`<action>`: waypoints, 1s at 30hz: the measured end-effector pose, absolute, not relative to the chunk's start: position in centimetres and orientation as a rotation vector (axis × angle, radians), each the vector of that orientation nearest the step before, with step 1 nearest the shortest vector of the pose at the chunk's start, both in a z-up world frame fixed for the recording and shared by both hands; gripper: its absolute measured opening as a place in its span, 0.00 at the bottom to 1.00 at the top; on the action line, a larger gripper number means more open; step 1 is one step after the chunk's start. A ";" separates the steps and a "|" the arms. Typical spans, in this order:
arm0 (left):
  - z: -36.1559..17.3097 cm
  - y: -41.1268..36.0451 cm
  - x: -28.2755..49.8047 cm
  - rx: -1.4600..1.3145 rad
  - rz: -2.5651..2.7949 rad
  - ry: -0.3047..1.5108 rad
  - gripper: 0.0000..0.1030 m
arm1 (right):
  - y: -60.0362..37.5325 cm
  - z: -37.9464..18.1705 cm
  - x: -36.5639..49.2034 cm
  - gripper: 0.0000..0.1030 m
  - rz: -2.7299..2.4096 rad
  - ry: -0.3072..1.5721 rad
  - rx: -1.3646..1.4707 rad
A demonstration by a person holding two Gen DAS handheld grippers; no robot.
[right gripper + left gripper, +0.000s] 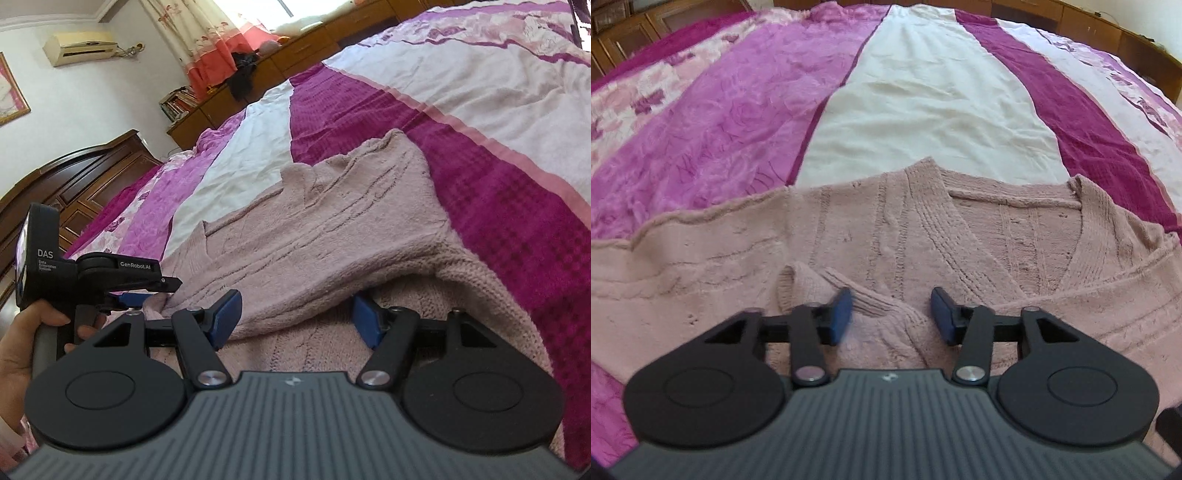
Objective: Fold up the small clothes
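A dusty-pink knitted cardigan point(886, 229) lies flat on the bed with its V-neck towards the far side. One sleeve is folded in over the front, its ribbed cuff point(805, 284) just beyond my left finger. My left gripper point(892, 317) hovers open low over this sleeve, with knit between its blue pads point(842, 314). In the right wrist view the cardigan point(332, 229) has a side panel folded over the body. My right gripper point(295, 317) stands open at that folded edge. The left gripper point(159, 291) shows at the left, held by a hand point(22, 350).
The bedspread point(923, 110) has magenta, white and floral pink stripes and stretches far beyond the cardigan. A dark wooden headboard point(74, 184) and low wooden cabinets point(314, 40) border the bed. An air conditioner point(81, 46) hangs on the wall.
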State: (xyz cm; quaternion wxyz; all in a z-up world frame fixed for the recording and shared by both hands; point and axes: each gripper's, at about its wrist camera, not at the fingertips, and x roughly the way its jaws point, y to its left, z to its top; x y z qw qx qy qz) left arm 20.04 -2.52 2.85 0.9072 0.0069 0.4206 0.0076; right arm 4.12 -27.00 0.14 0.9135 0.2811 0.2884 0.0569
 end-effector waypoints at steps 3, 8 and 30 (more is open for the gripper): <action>3.3 -1.8 19.4 -0.045 -0.007 0.850 0.10 | -26.8 0.1 4.0 0.70 0.117 0.590 0.566; 5.6 0.4 17.1 -0.122 -0.008 0.746 0.10 | -26.8 0.1 3.9 0.70 0.119 0.588 0.569; 7.7 7.9 11.3 -0.318 0.018 0.716 0.44 | -26.2 0.1 3.8 0.70 0.095 0.575 0.545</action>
